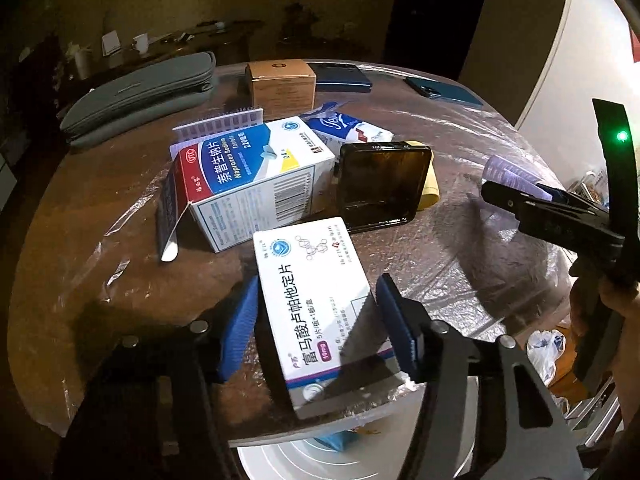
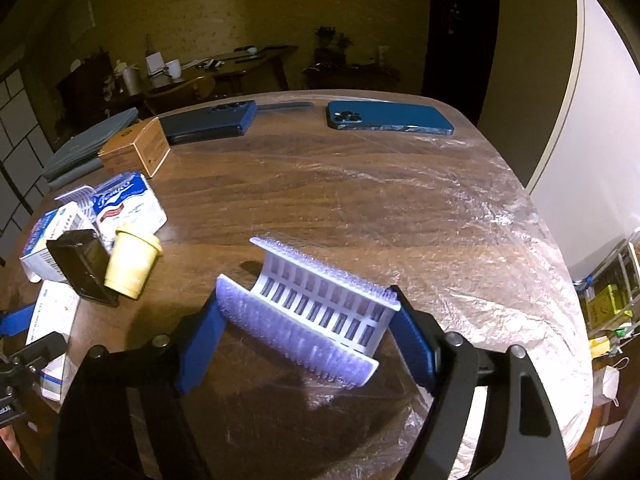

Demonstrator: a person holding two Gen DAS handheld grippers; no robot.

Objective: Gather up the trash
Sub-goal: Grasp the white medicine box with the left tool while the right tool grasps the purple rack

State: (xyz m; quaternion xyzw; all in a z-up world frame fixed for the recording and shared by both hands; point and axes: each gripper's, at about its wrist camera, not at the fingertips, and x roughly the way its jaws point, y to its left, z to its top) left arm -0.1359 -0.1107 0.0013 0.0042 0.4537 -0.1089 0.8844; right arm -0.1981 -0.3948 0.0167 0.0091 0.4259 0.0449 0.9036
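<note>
Left hand-held gripper (image 1: 316, 330) pinches a white medicine box (image 1: 316, 308), long axis running away from it; right hand-held gripper (image 2: 306, 336) clamps a curled blister sheet (image 2: 308, 312) crosswise above the film-covered wooden worktop (image 2: 360, 200), dim room

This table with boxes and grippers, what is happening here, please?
A person is collecting trash with two handheld grippers. The left gripper is shut on a white medicine box at the table's near edge. The right gripper clamps a bent blister pack.
</note>
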